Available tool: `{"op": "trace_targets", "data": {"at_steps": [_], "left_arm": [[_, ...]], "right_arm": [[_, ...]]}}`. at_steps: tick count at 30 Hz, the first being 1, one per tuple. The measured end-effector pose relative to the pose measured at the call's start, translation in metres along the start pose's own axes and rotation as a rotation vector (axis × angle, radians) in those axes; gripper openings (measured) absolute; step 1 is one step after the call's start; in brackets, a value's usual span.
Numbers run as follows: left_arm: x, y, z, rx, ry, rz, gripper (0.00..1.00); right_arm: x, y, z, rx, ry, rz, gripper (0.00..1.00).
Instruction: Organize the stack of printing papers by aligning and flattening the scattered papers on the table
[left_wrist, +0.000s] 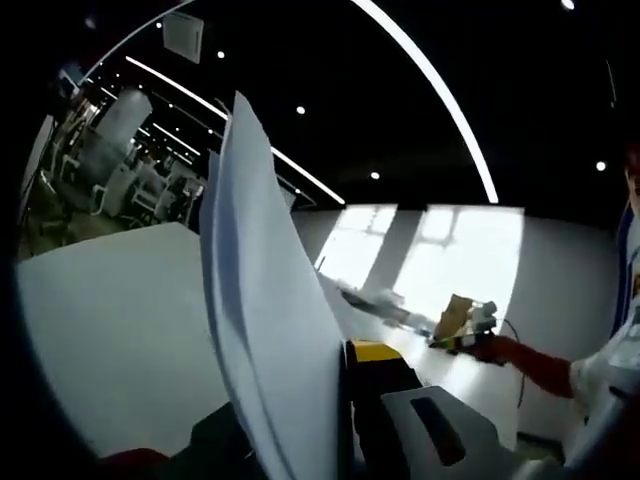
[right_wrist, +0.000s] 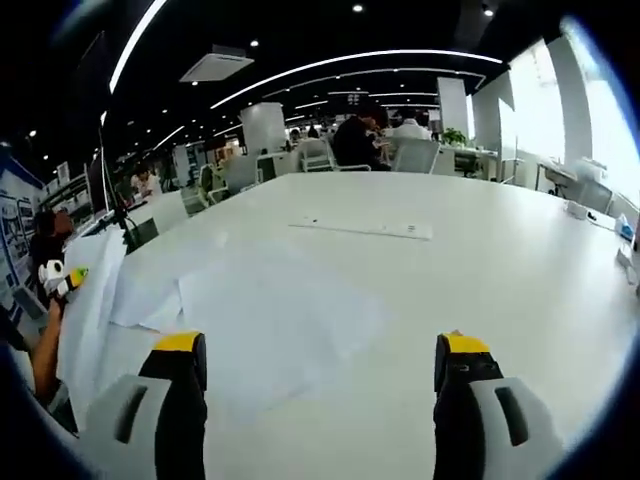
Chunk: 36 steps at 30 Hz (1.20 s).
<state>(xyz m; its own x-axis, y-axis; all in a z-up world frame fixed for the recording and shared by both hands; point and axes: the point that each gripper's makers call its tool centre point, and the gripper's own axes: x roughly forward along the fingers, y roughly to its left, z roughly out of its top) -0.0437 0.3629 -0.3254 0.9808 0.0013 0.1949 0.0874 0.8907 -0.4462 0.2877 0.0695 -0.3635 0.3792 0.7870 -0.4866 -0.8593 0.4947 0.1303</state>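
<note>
Jaws of our left gripper (left_wrist: 345, 420) pinch a few papers (left_wrist: 265, 300) upright, probably to square their edges; our right gripper (right_wrist: 320, 375) is spread wide above loose sheets (right_wrist: 270, 310) lying near on the table (right_wrist: 480, 260).

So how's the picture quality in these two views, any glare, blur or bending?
Left gripper view: the bright windows wash out against a dark ceiling, and the held papers sit close and soft. Right gripper view: evenly lit, the loose papers barely stand out from the white table, and the ceiling light strips bow from fisheye distortion.
</note>
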Motion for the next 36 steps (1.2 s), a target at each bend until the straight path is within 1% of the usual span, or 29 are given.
{"op": "trace_targets", "data": {"at_steps": [8, 14, 21, 36], "left_arm": [[0.0, 0.001, -0.001, 0.005, 0.005, 0.006, 0.08], [0.0, 0.001, -0.002, 0.008, 0.01, 0.01, 0.08], [-0.001, 0.002, 0.0, 0.008, 0.0, 0.01, 0.08], [-0.002, 0.003, 0.001, 0.011, 0.0, 0.016, 0.08]], "right_arm": [[0.011, -0.004, -0.001, 0.002, 0.011, 0.024, 0.9], [0.017, -0.01, 0.004, -0.024, 0.005, 0.026, 0.9], [0.024, -0.015, 0.003, -0.034, 0.039, 0.034, 0.9], [0.041, -0.018, 0.006, -0.053, 0.067, 0.05, 0.89]]}}
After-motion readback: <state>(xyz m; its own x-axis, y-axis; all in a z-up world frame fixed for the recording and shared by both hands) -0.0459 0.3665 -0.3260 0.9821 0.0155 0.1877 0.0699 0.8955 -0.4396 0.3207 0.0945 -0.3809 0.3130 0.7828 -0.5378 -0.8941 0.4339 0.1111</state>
